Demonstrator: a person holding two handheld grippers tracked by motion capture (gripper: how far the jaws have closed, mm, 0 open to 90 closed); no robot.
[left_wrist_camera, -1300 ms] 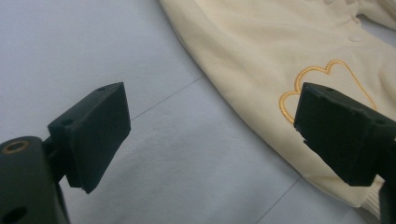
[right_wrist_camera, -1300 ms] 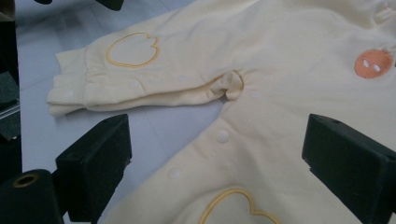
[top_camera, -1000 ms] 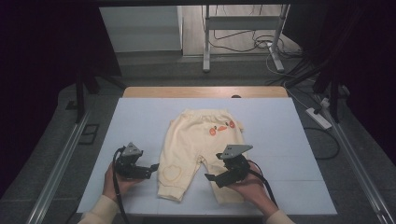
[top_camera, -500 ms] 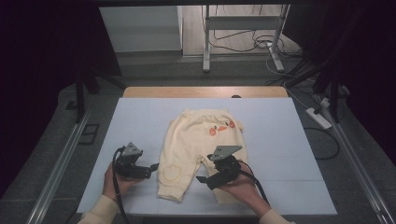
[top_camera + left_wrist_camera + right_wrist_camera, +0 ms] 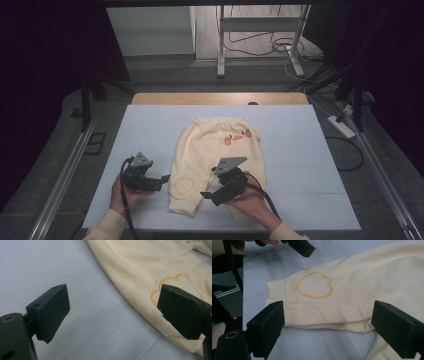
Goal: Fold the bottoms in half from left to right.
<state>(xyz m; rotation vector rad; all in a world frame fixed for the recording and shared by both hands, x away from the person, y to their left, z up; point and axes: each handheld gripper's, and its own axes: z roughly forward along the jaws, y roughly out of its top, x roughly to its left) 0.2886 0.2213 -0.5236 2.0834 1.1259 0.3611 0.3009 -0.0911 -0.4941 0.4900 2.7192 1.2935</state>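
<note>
Cream baby pants (image 5: 210, 155) lie flat on the pale table (image 5: 300, 150), waistband far, legs toward me, with orange prints near the waist and a stitched heart outline (image 5: 182, 184) on the left leg. My left gripper (image 5: 163, 178) rests open on the table just left of that leg; its own view shows the pants (image 5: 155, 272) and heart (image 5: 175, 287) between wide jaws. My right gripper (image 5: 206, 195) hovers open over the right leg, jaws pointing left at the crotch. The right gripper view shows the heart (image 5: 314, 286), snap buttons along the inner seam and the left leg's cuff (image 5: 275, 293).
A wooden strip (image 5: 220, 98) runs along the table's far edge. Metal rails (image 5: 60, 175) flank the table. A power strip (image 5: 341, 126) lies on the floor at right. Frame legs and cables (image 5: 260, 45) stand beyond. The left gripper's jaw (image 5: 299, 246) shows in the right gripper view.
My right gripper has moved left across the right leg toward the crotch and turned its jaws leftward. The left gripper has stayed in place.
</note>
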